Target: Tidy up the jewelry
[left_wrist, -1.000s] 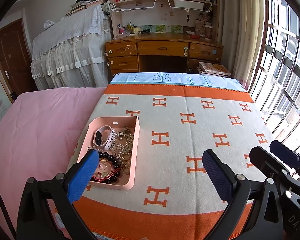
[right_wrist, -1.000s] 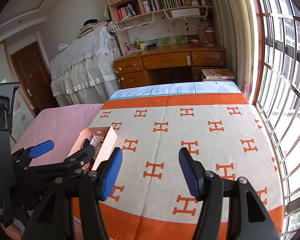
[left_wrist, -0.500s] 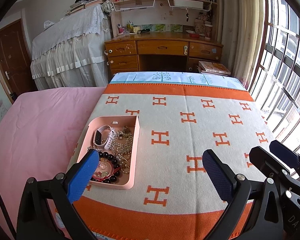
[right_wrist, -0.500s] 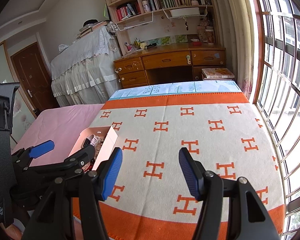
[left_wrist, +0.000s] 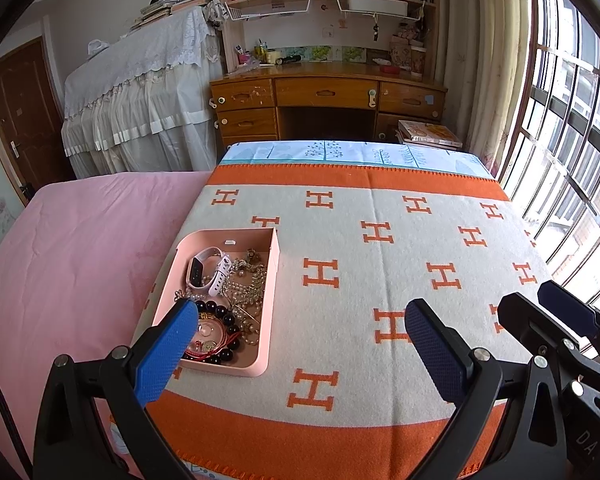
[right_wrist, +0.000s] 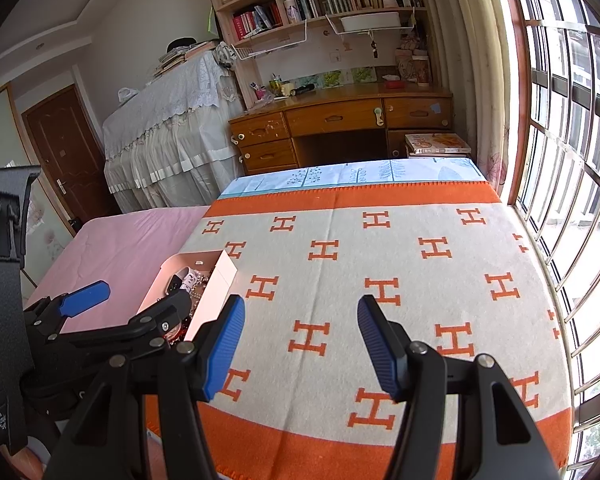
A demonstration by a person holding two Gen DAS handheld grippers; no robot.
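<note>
Near the left edge of the orange-and-cream blanket (left_wrist: pixel 380 280) that covers the bed, a pink tray (left_wrist: pixel 270 312) lies with its long axis running from the near edge toward the far edge. It holds all the jewelry that I can see: a white smart band (left_wrist: pixel 208 270), a bracelet of dark beads (left_wrist: pixel 224 320), a tangle of pale chains and pearls (left_wrist: pixel 248 280), and some red cord with small gold pieces below them. No piece lies on the blanket outside the tray. The left tool (left_wrist: pixel 300 340) is held wide, with nothing between its blue pads, and the tray lies to its front-left, so that the left pad covers the near left corner of the tray. The right tool (right_wrist: pixel 300 340) is also wide and holds nothing; it points at bare blanket, with the tray well to its left, so I judge the left tool to be the nearer one. Whether the pieces wait to be sorted out or were gathered into the tray, this scene fits both. The chains are hard to separate by eye, and in the right wrist view the tray (right_wrist: pixel 216 280) is mostly hidden behind its own wall and the left tool.
</note>
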